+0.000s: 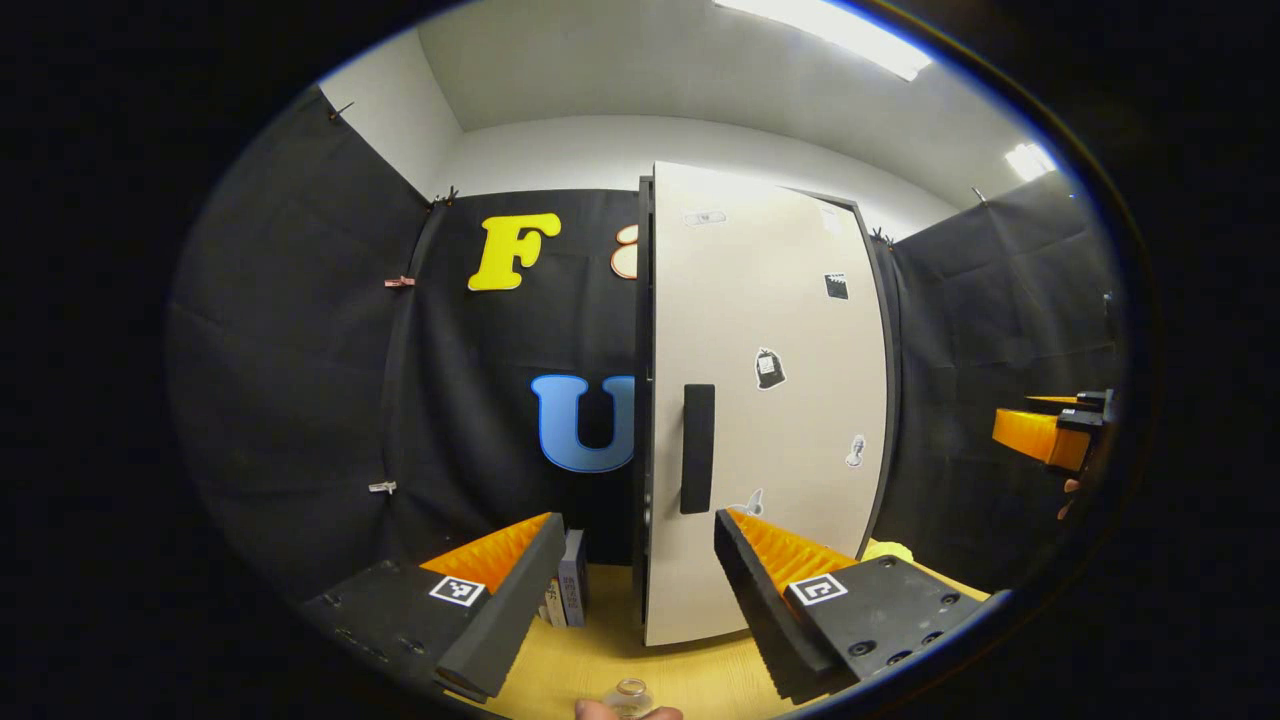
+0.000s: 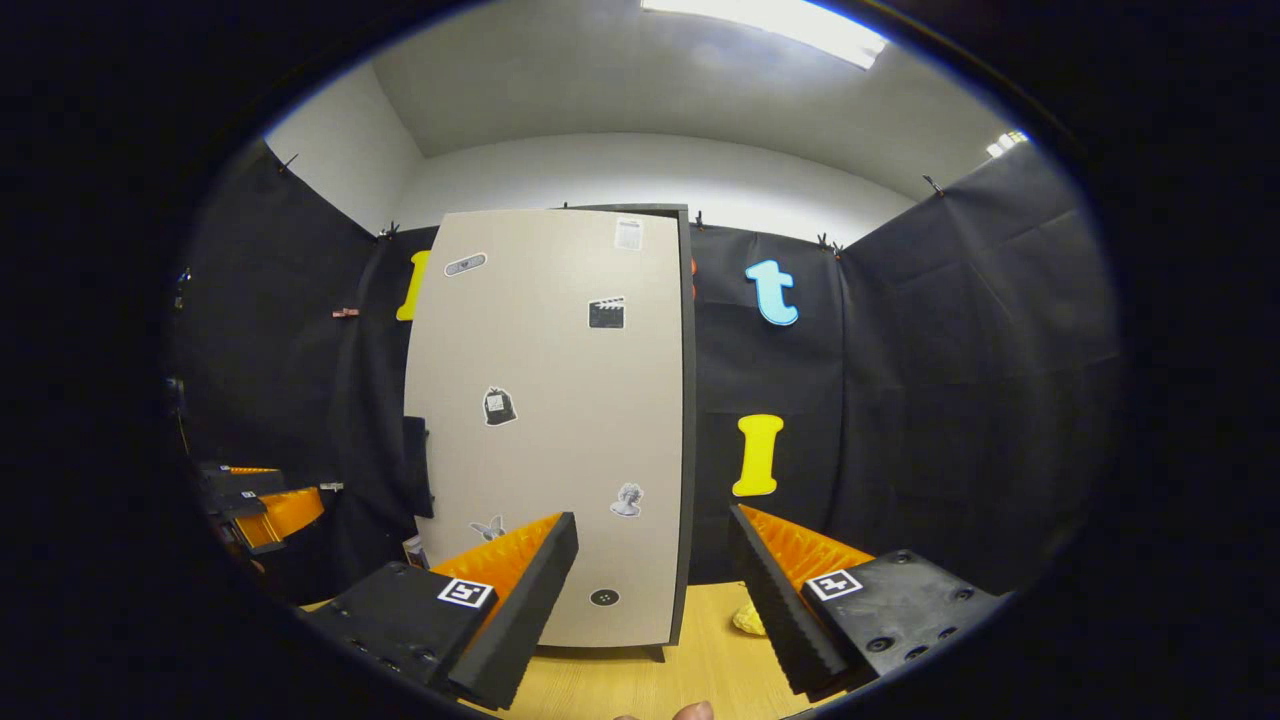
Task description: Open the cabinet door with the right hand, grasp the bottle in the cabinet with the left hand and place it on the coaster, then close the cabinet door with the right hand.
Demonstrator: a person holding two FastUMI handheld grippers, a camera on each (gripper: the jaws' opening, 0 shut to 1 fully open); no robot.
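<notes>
Cabinet door [image 2: 550, 420] shut; bottle presumably inside cabinet, hidden. Vertical black handle [image 1: 697, 448] on door's left edge, long axis upright. Right gripper [image 2: 650, 600] fingers spread wide, empty, facing door, handle [image 2: 418, 465] up-left of fingers, well apart. Left gripper [image 1: 635, 590] fingers wide, empty, directly facing handle, nearer it.

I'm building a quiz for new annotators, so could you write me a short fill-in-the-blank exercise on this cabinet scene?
1. The cabinet door is ____.
2. The door's dark handle runs ____.
3. The left gripper has its fingers ____.
4. The cabinet stands on a ____ table.

Missing words: shut; vertically; open; wooden.
</notes>
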